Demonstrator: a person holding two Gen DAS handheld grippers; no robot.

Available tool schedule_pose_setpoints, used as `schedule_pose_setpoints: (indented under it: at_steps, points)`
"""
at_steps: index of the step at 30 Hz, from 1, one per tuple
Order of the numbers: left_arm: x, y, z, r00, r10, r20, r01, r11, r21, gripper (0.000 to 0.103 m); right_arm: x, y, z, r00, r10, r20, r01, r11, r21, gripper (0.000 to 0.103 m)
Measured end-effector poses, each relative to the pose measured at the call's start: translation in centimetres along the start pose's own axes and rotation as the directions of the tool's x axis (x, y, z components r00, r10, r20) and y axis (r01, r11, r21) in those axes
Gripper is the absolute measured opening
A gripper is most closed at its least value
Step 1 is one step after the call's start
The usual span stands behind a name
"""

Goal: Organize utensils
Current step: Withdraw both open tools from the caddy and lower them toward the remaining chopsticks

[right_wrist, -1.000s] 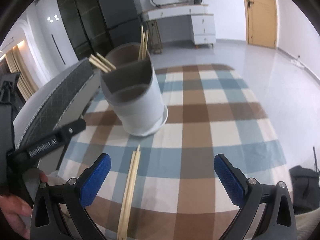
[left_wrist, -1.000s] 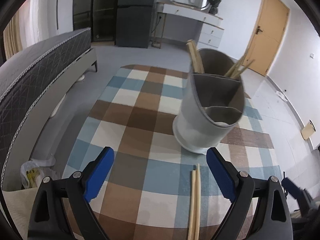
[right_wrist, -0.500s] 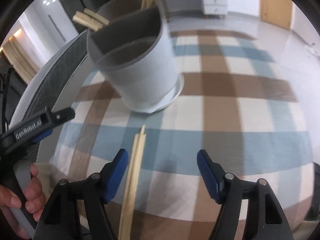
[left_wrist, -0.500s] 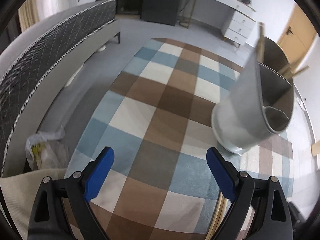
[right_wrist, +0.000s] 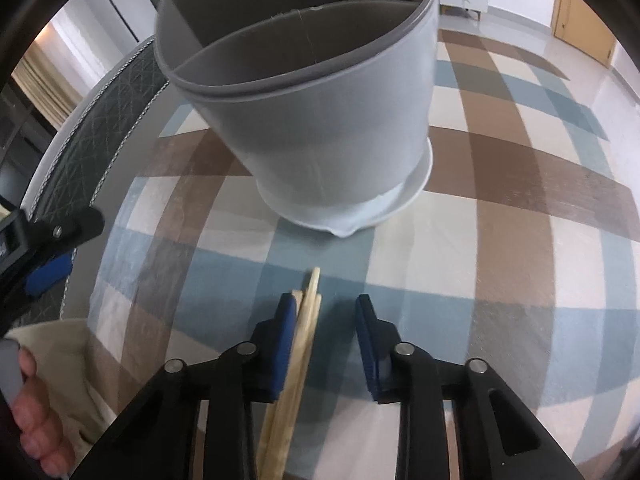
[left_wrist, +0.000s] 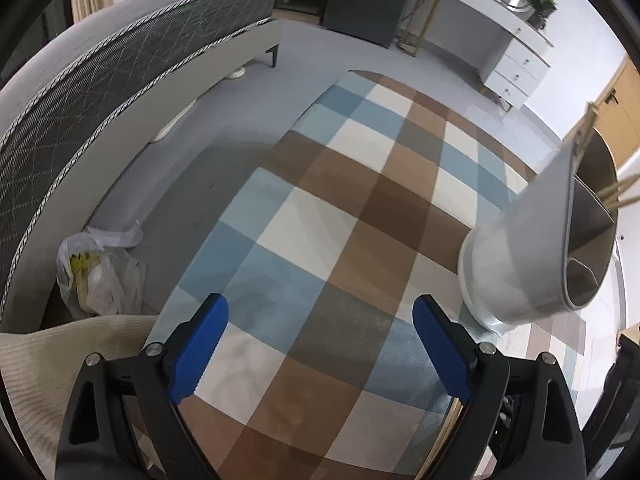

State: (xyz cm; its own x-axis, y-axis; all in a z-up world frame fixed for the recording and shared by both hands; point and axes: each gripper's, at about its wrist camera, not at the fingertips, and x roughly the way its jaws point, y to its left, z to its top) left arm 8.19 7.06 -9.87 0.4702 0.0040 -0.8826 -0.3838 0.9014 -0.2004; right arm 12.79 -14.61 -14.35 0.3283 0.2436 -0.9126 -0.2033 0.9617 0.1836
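Observation:
A pair of wooden chopsticks point(right_wrist: 305, 320) lies on the checked tablecloth point(right_wrist: 500, 240) in front of the grey divided utensil holder point(right_wrist: 320, 120). My right gripper point(right_wrist: 326, 304) is low over the cloth and its jaws are closing. The chopsticks are between them, against the left pad point(right_wrist: 286, 332), with a gap to the right pad. My left gripper point(left_wrist: 320, 312) is open above the cloth with nothing between its fingers. In its view the holder point(left_wrist: 520, 256) stands at the right, with more chopsticks point(left_wrist: 620, 194) sticking out of its back compartment.
A bed point(left_wrist: 100, 92) runs along the left, with a plastic bag point(left_wrist: 92, 276) on the floor beside it. A white dresser point(left_wrist: 500, 52) stands at the back. A hand point(right_wrist: 32, 420) and the left gripper's body point(right_wrist: 44, 240) show at the right wrist view's left edge.
My right gripper came down and forward over the chopsticks and its jaws narrowed around them. My left gripper swung left, so the holder slid to the right edge of its view.

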Motion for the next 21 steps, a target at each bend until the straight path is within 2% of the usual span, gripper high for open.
schedule_pose_setpoints:
  at_steps: [6, 9, 14, 19, 21]
  points:
    - [0.4, 0.5, 0.1, 1.0, -0.008, -0.028, 0.007, 1.0, -0.031, 0.091, 0.2, 1.2, 0.3, 0.999, -0.044, -0.003, 0.044, 0.998, -0.047, 0.021]
    - [0.3, 0.3, 0.1, 1.0, -0.011, -0.025, 0.011, 1.0, -0.021, 0.091, 0.2, 1.6, 0.1, 1.0, -0.026, 0.003, 0.026, 0.998, -0.063, 0.006]
    - [0.2, 0.0, 0.1, 1.0, -0.014, -0.019, 0.014, 1.0, -0.001, 0.091, -0.1, 1.7, -0.2, 1.0, -0.008, 0.009, 0.008, 0.998, -0.064, 0.004]
    - [0.2, -0.8, -0.3, 1.0, -0.018, -0.017, 0.019, 0.999, 0.049, 0.091, -1.9, -0.4, -0.5, 0.998, 0.021, 0.053, -0.021, 1.0, 0.007, 0.004]
    - [0.6, -1.6, -0.7, 0.999, -0.037, -0.04, 0.041, 0.995, 0.09, 0.091, -2.8, -1.5, -0.6, 0.996, 0.044, 0.081, -0.048, 0.998, 0.045, 0.004]
